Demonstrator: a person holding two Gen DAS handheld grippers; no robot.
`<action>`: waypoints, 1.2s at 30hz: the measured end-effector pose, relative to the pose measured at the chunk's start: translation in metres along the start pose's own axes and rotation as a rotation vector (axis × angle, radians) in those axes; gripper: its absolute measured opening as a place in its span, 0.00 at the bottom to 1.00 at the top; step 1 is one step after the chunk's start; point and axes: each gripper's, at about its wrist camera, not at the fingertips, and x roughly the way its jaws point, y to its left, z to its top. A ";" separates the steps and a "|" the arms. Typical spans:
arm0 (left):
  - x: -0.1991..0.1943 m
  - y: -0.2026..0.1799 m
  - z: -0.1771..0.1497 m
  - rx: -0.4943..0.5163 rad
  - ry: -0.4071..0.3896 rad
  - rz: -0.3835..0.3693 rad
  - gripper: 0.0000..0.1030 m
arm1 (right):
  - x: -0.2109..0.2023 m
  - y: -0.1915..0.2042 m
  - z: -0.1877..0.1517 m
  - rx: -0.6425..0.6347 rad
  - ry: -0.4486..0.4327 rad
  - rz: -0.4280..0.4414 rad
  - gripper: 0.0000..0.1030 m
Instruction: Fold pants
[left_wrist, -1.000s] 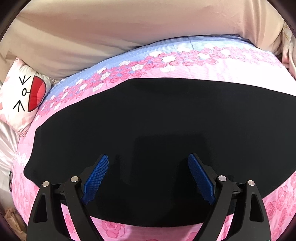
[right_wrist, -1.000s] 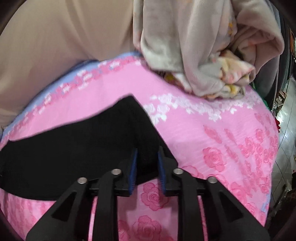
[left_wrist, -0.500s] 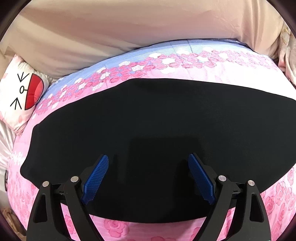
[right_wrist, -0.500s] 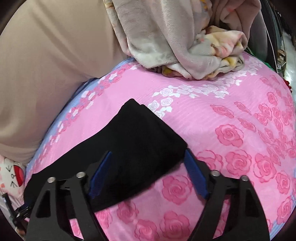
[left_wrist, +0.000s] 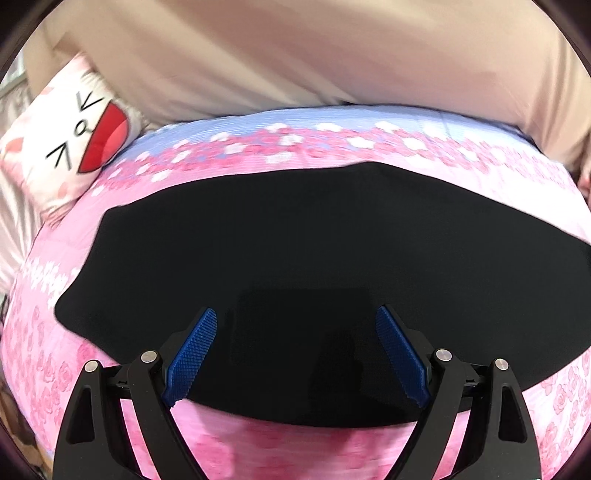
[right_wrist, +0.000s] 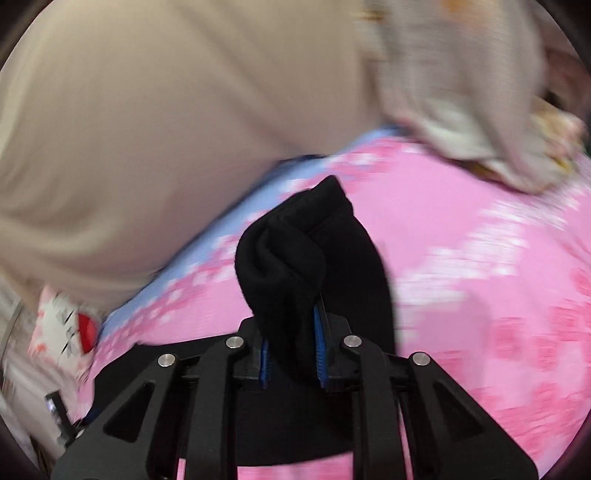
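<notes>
A: Which step is this?
B: Looks like the start of a fold. The right gripper (right_wrist: 293, 349) is clamped on a bunched end of the black pants (right_wrist: 295, 258), lifted clear of the pink bedspread (right_wrist: 480, 277), while the rest of the pants lies flat on the bed

A: And the other one?
B: The left gripper (left_wrist: 295, 350) hangs just above the pants (left_wrist: 314, 240) with its fingers spread wide, holding nothing

A: What does the next move need?
B: I'd say carrying the raised end across to lie over the flat part, edges lined up. The left could pin the cloth so it doesn't drag

A: Do the two cameras differ?
B: The left one shows the flat spread and the cartoon pillow (left_wrist: 70, 129) sharply. Only the right one, badly blurred, shows the lifted end and the rumpled blanket (right_wrist: 480, 122)
</notes>
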 end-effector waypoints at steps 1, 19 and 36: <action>-0.001 0.008 0.000 -0.012 -0.004 0.002 0.83 | 0.010 0.023 -0.003 -0.036 0.017 0.027 0.17; -0.012 0.133 -0.027 -0.191 -0.003 0.053 0.83 | 0.143 0.269 -0.150 -0.436 0.389 0.243 0.17; -0.015 0.136 -0.023 -0.145 -0.028 0.041 0.83 | 0.085 0.288 -0.176 -0.551 0.297 0.298 0.73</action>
